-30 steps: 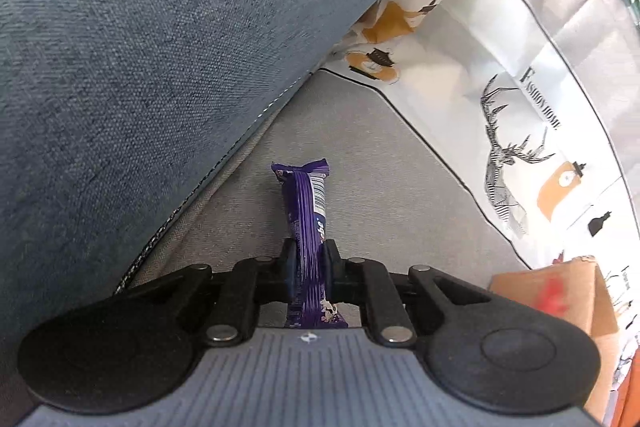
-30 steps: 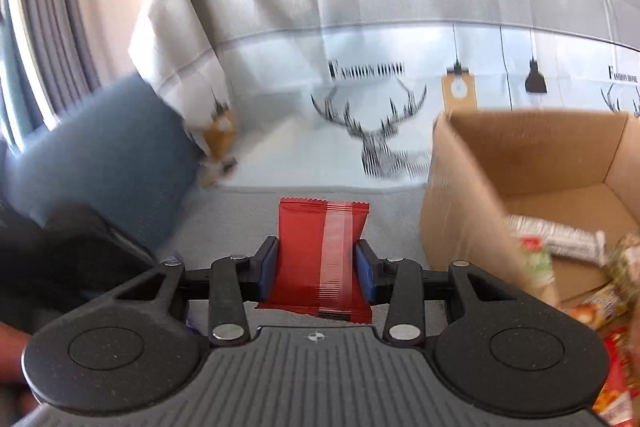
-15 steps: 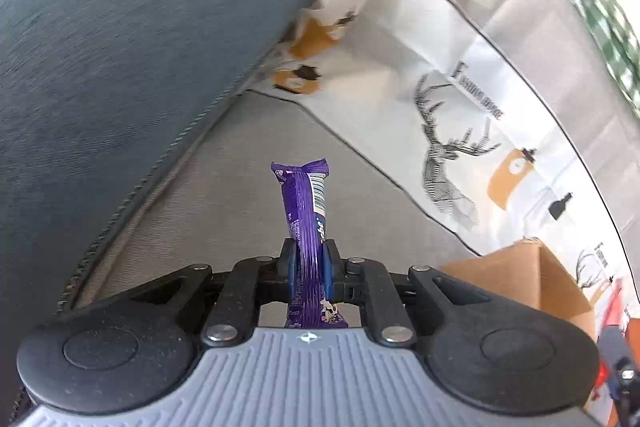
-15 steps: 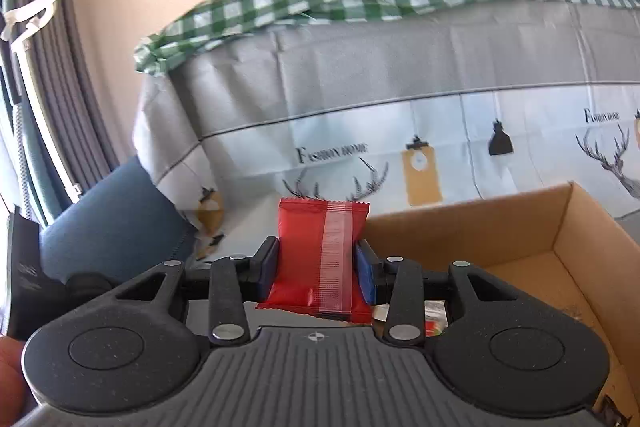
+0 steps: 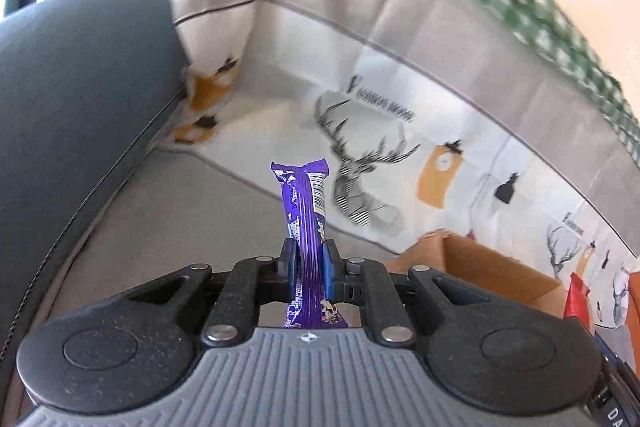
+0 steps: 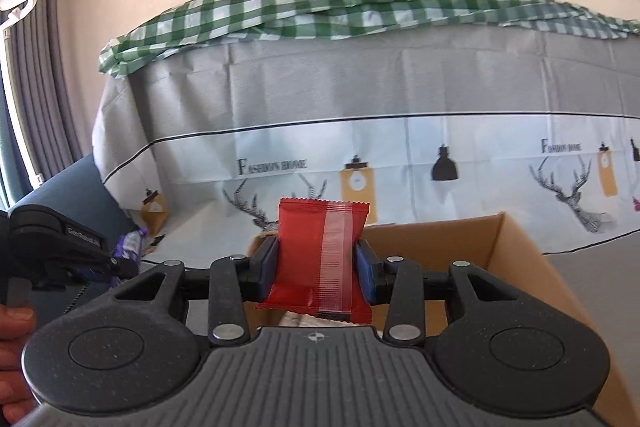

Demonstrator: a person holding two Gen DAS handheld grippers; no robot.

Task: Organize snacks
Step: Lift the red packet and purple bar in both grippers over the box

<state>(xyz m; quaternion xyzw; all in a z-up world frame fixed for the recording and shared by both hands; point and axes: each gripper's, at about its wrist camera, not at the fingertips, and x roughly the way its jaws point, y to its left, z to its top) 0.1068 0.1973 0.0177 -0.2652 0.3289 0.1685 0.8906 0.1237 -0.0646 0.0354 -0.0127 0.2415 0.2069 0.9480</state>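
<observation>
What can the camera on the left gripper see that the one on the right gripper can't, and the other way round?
Only the left wrist view shows the grey seat cushion and the purple bar's barcode end, clamped in the left gripper.

Only the right wrist view shows the red packet's whole face, clamped in the right gripper, and a hand.

Both show the cardboard box, deer-print cloth, green checked cloth, blue cushion, purple bar.

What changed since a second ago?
Both hands lifted and swung toward the cardboard box; the right gripper now points over its near wall. Nothing was grabbed or dropped: the left gripper stays clamped on the purple bar, the right on the red packet.
</observation>
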